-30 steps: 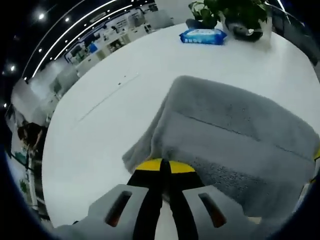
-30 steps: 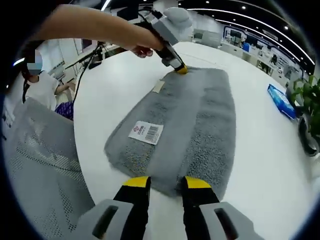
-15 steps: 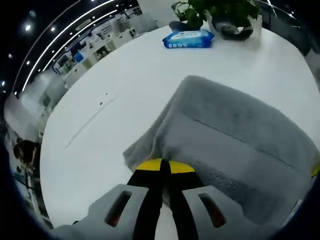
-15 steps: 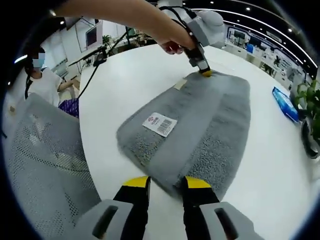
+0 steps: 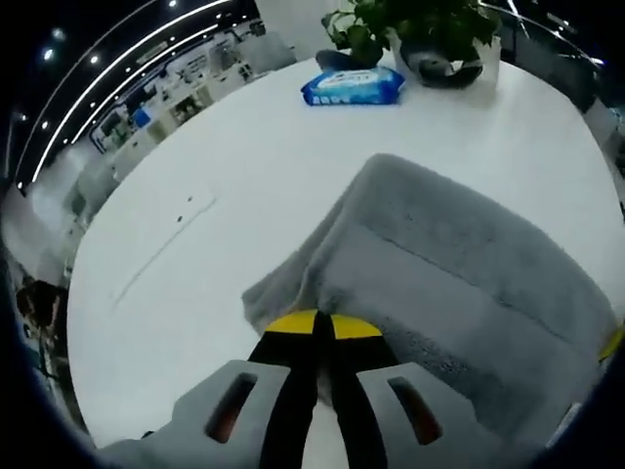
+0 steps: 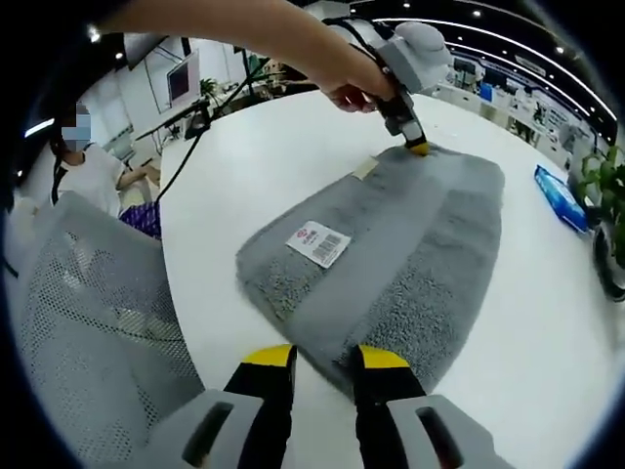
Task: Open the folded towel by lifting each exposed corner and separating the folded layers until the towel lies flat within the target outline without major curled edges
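Note:
A grey towel (image 6: 391,264) lies folded on the white table (image 6: 225,195), with a barcode label (image 6: 319,242) on its upper layer. A hand holds my left gripper (image 6: 419,149) at the towel's far corner. In the left gripper view that gripper (image 5: 317,330) is shut on the towel's (image 5: 459,274) edge, and the cloth rises into a ridge just ahead of the jaws. My right gripper (image 6: 317,358) stands open at the towel's near end, with the cloth's edge lying between its yellow tips.
A blue wipes pack (image 5: 352,86) and a potted plant (image 5: 420,29) stand at the far side of the table. A mesh chair (image 6: 88,322) is close on the left of the right gripper view, with a seated person (image 6: 88,176) and a cable (image 6: 200,137) behind it.
My left gripper stays shut on the far corner and has carried it a little farther out. The right gripper holds the same gap at the near end. Both views have shifted slightly.

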